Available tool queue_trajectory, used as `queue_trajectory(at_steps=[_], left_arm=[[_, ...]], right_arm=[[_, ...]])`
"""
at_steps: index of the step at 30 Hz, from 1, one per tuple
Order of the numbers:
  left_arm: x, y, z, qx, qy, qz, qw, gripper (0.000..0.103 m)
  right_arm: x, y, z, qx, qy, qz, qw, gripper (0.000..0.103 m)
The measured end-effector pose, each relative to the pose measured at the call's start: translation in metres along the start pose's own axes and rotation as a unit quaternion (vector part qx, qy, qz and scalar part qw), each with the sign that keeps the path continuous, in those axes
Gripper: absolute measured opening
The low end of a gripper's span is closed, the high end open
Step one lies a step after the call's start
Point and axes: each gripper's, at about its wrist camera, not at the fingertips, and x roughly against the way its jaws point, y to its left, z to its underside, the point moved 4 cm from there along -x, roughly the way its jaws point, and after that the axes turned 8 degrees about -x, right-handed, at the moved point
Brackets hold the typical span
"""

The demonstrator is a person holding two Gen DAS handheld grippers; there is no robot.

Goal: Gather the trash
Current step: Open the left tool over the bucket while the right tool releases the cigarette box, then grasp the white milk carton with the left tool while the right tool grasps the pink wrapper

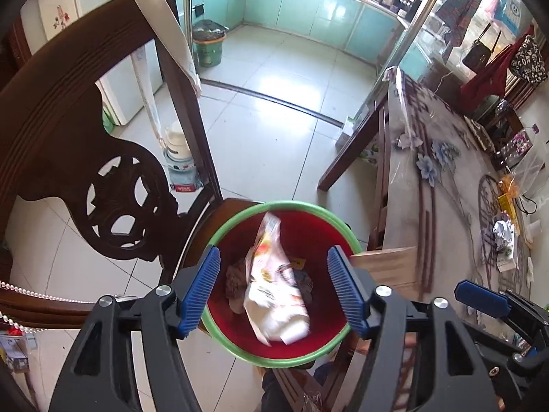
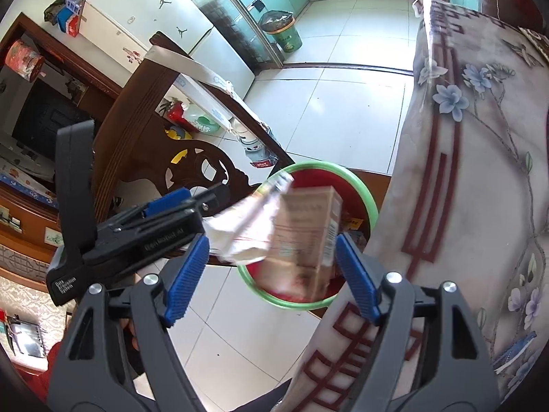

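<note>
A red bin with a green rim (image 1: 236,341) stands on a wooden chair seat below my left gripper (image 1: 274,286). That gripper is open, and a white and orange wrapper (image 1: 274,288) hangs blurred in the air over the bin, free of the pads. Crumpled brown trash lies at the bin's bottom. In the right wrist view, my right gripper (image 2: 271,271) is open above the same bin (image 2: 369,199). A brown carton (image 2: 305,237) is blurred between the fingers without touching them, and the wrapper (image 2: 247,230) shows beside it. The left gripper's body (image 2: 137,237) is at the left.
A carved dark wooden chair back (image 1: 68,158) rises to the left of the bin. The table with a floral cloth (image 2: 480,189) is on the right and holds more wrappers and bags (image 1: 504,237). A green kitchen bin (image 1: 207,46) stands far off on the tiled floor.
</note>
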Motion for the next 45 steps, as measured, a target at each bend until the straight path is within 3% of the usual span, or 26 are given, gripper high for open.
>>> queue_trajectory(at_steps=[11,25,31,36,41,45], left_arm=[[0.017,-0.04,0.001,-0.031,-0.016,0.007,0.9994,0.062],[0.025,-0.175,0.01,-0.111,-0.014,0.054,0.9923,0.062],[0.019,-0.25,0.024,-0.143,-0.001,0.074,0.9869,0.062],[0.013,-0.315,0.038,-0.156,0.013,0.088,0.9838,0.063],[0.012,-0.384,0.041,-0.177,0.011,0.097,0.9794,0.063],[0.007,-0.429,0.038,-0.192,0.014,0.097,0.9766,0.063]], right_arm=[[0.036,-0.042,0.007,-0.028,-0.028,0.024,0.999,0.074],[0.117,-0.156,0.036,-0.109,-0.083,0.083,0.987,0.074],[0.157,-0.234,0.048,-0.157,-0.102,0.114,0.976,0.076],[0.198,-0.318,0.051,-0.184,-0.128,0.17,0.96,0.076],[0.227,-0.395,0.032,-0.164,-0.145,0.247,0.944,0.076],[0.222,-0.444,0.005,-0.143,-0.131,0.271,0.943,0.076]])
